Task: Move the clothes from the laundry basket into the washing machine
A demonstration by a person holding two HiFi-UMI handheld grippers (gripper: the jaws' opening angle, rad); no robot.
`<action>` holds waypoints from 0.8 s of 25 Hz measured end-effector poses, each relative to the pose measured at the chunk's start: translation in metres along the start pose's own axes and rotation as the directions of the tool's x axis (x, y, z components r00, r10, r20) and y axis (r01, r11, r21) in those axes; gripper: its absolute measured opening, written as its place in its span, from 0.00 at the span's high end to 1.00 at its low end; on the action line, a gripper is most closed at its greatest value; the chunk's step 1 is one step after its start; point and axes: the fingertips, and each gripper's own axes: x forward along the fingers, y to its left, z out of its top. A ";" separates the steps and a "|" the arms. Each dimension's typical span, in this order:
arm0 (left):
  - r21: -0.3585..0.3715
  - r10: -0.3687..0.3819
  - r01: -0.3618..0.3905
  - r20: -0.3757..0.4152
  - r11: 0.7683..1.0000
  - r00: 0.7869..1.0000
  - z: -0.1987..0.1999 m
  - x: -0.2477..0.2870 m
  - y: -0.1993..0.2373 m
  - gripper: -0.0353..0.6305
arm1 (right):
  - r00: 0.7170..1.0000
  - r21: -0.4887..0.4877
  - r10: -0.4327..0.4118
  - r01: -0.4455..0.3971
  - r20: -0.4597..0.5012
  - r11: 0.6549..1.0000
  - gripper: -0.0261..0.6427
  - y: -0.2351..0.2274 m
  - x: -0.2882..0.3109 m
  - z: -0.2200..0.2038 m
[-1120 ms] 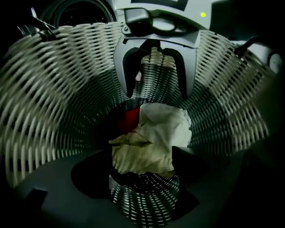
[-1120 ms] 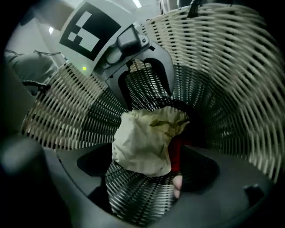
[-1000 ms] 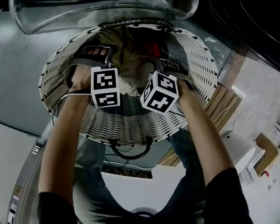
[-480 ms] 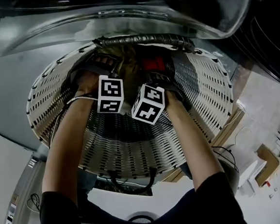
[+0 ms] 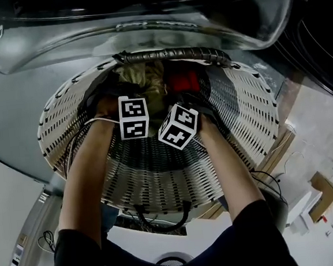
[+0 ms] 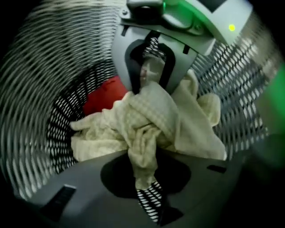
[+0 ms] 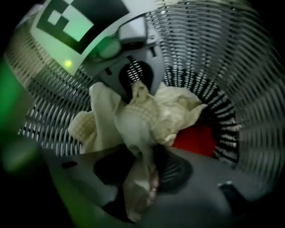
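Item: cream cloth [image 6: 151,116], in the basket [image 5: 159,176], over something red [image 6: 104,95]. I am closing my left claw [image 6: 144,187] and right claw [image 7: 140,187] on it, both now sunk deeper and seemingly biting. Lifting out is becoming possible.

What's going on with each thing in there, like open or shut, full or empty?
Left gripper, fingers closing, cream cloth pinched between them.
Right gripper, fingers closing on the same cream cloth.
Cream cloth, bunched up, held by both grippers.
Red garment, lying loose, partly behind the cloth, untouched.
Laundry basket, not empty.
Washer door, looks open.
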 end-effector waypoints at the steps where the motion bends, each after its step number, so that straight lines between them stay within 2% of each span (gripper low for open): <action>1: -0.038 0.003 -0.003 0.007 0.999 1.000 -0.001 -0.005 -0.001 0.83 | 1.000 0.007 -0.018 0.018 0.000 1.000 0.75 -0.004 -0.006 0.002; 3: -0.095 0.016 -0.014 0.017 0.995 1.000 -0.002 -0.020 -0.002 0.84 | 0.998 0.020 -0.058 0.057 0.005 0.998 0.88 -0.008 -0.021 0.005; 4: -0.111 0.026 -0.023 0.021 0.994 0.999 -0.001 -0.028 -0.002 0.84 | 0.997 0.026 -0.075 0.075 0.008 0.997 0.89 -0.010 -0.029 0.007; 10: -0.183 0.052 -0.041 0.052 0.982 0.997 0.008 -0.088 -0.005 0.85 | 0.990 0.067 -0.138 0.136 0.032 0.988 0.91 -0.011 -0.089 0.020; 14: -0.273 0.095 -0.066 0.096 0.960 0.991 0.012 -0.142 -0.009 0.85 | 0.982 0.093 -0.169 0.161 0.087 0.983 0.91 -0.014 -0.144 0.034; 20: -0.381 0.176 -0.096 0.182 0.920 0.967 0.030 -0.229 -0.014 0.85 | 0.961 0.231 -0.216 0.174 0.172 0.957 0.91 -0.012 -0.227 0.050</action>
